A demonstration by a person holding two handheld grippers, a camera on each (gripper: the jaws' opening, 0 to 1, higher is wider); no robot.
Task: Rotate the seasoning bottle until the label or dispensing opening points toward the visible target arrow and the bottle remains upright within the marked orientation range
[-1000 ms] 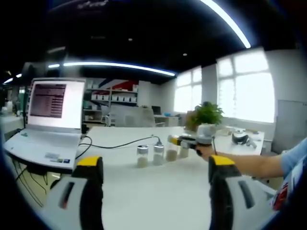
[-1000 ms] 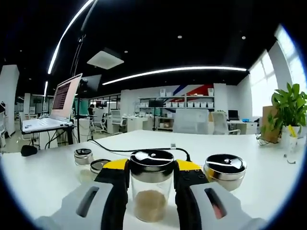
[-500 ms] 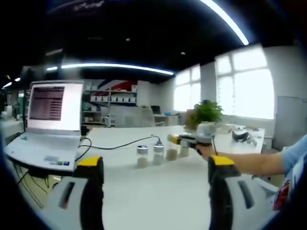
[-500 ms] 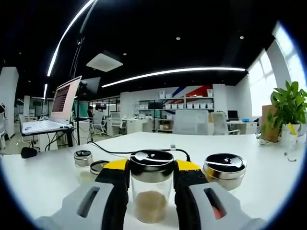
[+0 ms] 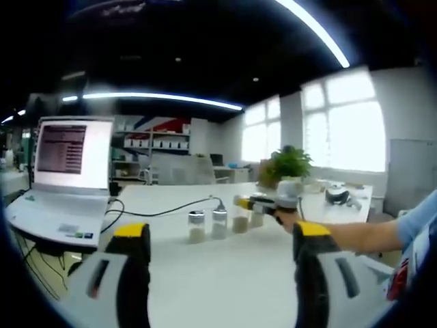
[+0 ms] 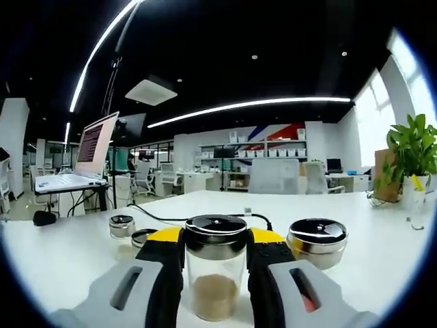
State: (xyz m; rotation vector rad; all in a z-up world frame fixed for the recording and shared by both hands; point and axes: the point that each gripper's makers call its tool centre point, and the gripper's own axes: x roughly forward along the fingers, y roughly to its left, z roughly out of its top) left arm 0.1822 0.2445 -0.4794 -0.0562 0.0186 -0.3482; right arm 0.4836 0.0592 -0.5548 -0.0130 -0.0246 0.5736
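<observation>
Left gripper view looks across the white bench (image 5: 225,273) with the left tool (image 5: 217,254) standing wide and holding nothing, parked near its edge, probably so the other hand can work freely. Far across the bench stands a row of small jars (image 5: 196,226), each with brownish powder at the bottom, a laptop (image 5: 58,178) to their left and a plant (image 5: 287,164) to the right. The right tool (image 5: 249,203) reaches in from the right to the row. Right gripper view shows the right tool (image 6: 215,256) closed on the seasoning bottle (image 6: 215,273), upright with a dark lid and a little brown seasoning inside, held at the sides as suits turning it. Another lidded jar (image 6: 317,240) sits just right. I see no arrow mark.
</observation>
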